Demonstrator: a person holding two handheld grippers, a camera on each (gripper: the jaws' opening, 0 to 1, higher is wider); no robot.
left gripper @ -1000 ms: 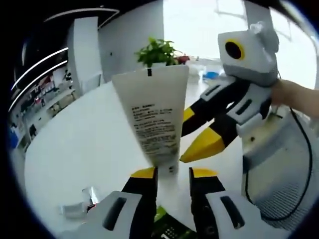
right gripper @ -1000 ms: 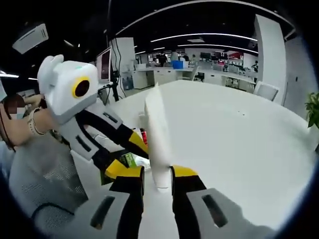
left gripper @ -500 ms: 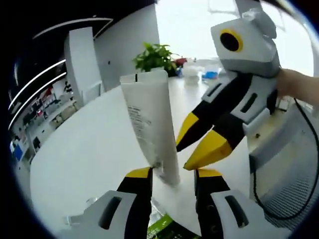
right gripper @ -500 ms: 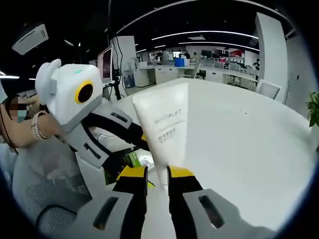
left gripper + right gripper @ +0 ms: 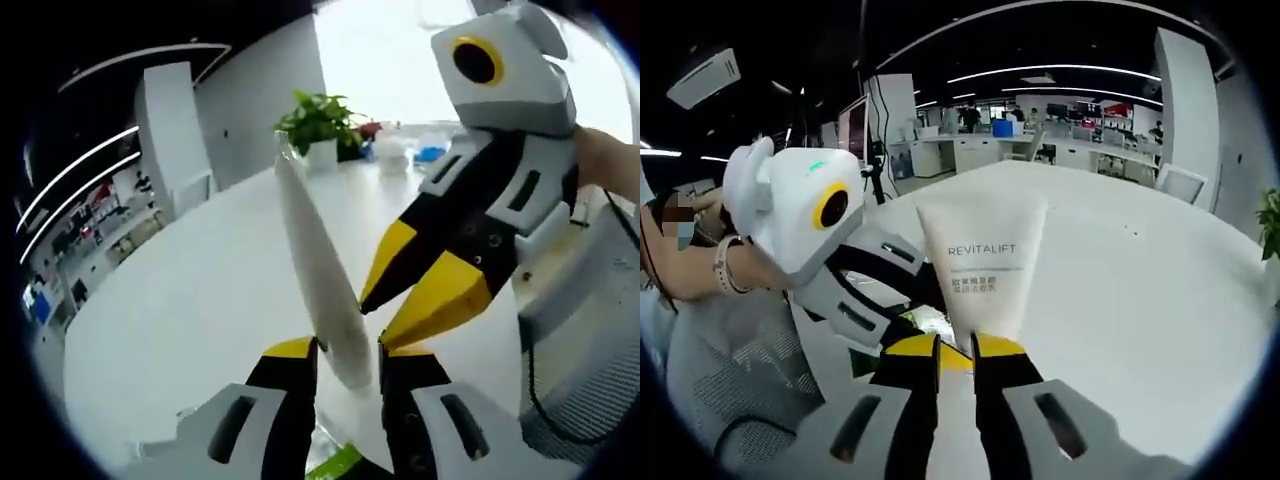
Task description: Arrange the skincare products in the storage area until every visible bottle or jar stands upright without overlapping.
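Right gripper view: tube (image 5: pixel 982 270) now face-on, a second ago edge-on; turned between right tongs (image 5: pixel 956 347), closed on its lower end. Left tongs (image 5: pixel 347 352) also clamped there. Not yet standing on bench (image 5: pixel 1120 290).

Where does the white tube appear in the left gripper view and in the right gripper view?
Left gripper view: the white tube stands edge-on at centre, rising from between the left gripper jaws.
Right gripper view: the tube faces the camera, its REVITALIFT print readable, above the right gripper.
Shared landmark: the round white table behind the tube.
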